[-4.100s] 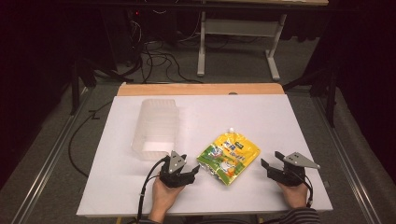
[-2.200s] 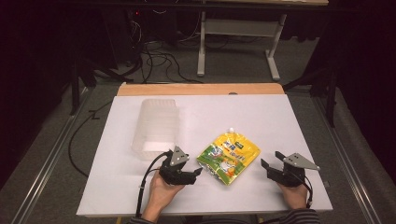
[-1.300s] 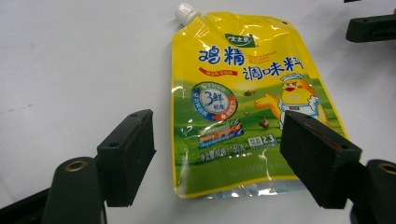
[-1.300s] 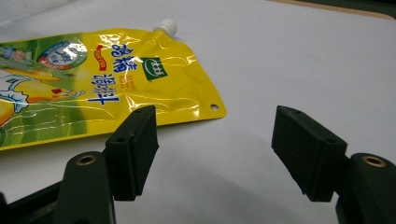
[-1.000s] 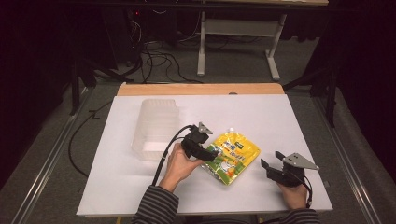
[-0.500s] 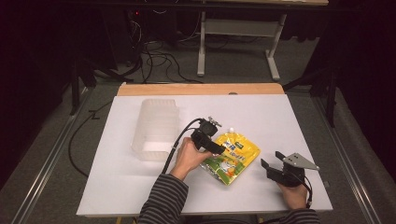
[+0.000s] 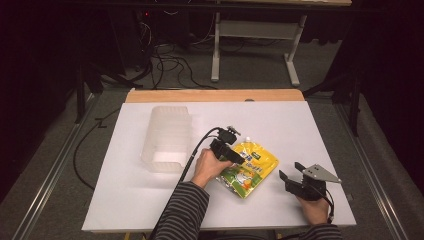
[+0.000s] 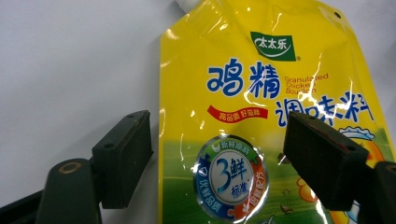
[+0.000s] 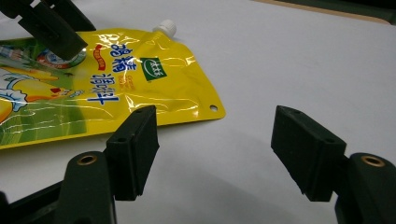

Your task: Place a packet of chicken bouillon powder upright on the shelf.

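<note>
A yellow spouted seasoning pouch [image 7: 254, 167] with blue Chinese lettering lies flat on the white table [image 7: 150, 200]. My left gripper [image 7: 234, 156] hangs open over the pouch's upper left part. In the left gripper view [image 8: 217, 158], one jaw is over bare table and the other over the pouch [image 8: 261, 88], so they straddle its edge. My right gripper [image 7: 291, 171] rests open near the front right, a little right of the pouch. In the right gripper view [image 9: 215, 149] there is bare table between its jaws, and the pouch [image 9: 121, 88] lies off to the left.
A clear plastic container [image 7: 167, 137] stands on the table left of the pouch. The left gripper's cable [image 7: 192, 155] runs between them. A wooden strip [image 7: 215, 95] edges the table's far side, with cables and a desk frame on the floor beyond.
My left gripper has moved from the front edge forward and right, and now sits over the pouch's upper left, still open. The right gripper and the pouch have stayed put.
</note>
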